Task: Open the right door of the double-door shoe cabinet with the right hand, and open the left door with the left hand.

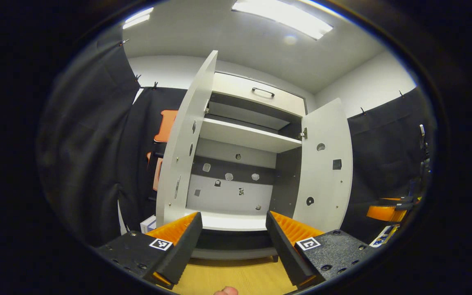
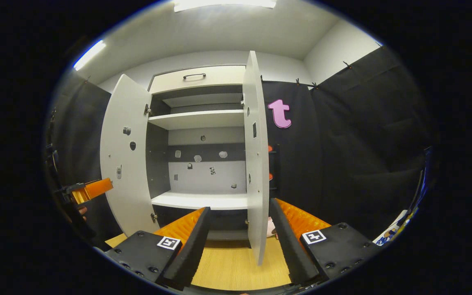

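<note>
While both hand-held grippers (image 1: 233, 229) (image 2: 239, 227) gape empty: two doors (image 1: 182, 143) (image 1: 324, 164) open, two shelves (image 1: 248, 137) (image 1: 232, 221)

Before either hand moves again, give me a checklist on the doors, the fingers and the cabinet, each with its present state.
1. Left white cabinet door swung open: ok.
2. Right white cabinet door swung open: ok; it stands edge-on in the right gripper view.
3. Left gripper free of the doors: ok, fingers apart with nothing between them.
4. Right gripper free: cannot tell for contact; fingers are apart, and the right door's lower edge shows between them.
5. White inner shelves bare: ok, no shoes visible.
6. Top drawer with dark handle closed: ok.
</note>
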`<state>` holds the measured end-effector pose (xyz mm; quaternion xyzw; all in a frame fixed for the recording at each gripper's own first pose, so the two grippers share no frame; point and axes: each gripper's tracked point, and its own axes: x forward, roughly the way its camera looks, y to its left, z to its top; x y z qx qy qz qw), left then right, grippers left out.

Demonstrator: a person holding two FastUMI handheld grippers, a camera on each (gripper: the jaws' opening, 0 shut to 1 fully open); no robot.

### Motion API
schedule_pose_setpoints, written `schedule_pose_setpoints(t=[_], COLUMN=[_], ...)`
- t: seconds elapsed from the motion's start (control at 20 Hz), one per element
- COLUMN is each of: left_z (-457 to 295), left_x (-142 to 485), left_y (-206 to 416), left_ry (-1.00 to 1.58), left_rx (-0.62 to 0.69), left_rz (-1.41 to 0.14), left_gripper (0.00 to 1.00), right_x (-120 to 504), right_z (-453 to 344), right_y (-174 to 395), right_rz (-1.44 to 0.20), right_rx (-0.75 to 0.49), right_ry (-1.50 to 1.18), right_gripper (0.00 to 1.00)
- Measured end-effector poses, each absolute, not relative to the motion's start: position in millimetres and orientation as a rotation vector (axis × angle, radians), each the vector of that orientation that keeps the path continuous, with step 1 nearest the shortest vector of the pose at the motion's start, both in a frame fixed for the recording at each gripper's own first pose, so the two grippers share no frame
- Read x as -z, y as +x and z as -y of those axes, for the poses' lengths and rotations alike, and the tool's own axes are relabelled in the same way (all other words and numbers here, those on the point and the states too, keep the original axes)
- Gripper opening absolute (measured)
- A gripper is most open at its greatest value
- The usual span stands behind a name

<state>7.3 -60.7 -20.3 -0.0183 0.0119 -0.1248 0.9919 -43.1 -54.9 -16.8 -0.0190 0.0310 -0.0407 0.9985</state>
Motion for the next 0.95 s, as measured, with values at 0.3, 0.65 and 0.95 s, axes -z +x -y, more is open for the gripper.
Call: schedule_pose_setpoints(t=[0.3, 0.65, 0.95], left_z=[64, 59, 54], left_x=[16, 15, 13], left_y=[-2, -10, -15], left_ry=[-0.001, -0.004, -0.009], left_rx=[0.261, 0.268, 0.264], left_rz=[0.01, 0.015, 0.015], left_gripper=[0.94, 0.92, 0.94], right_x=[22, 21, 19], right_z=[52, 41, 40], right_y=[-53, -63, -71], right_rz=[-0.077, -0.073, -0.072], right_rx=[0.099, 0.085, 0.09], right_ry=[-0.038, -0.035, -0.038], right_gripper=[0.92, 0.93, 0.93])
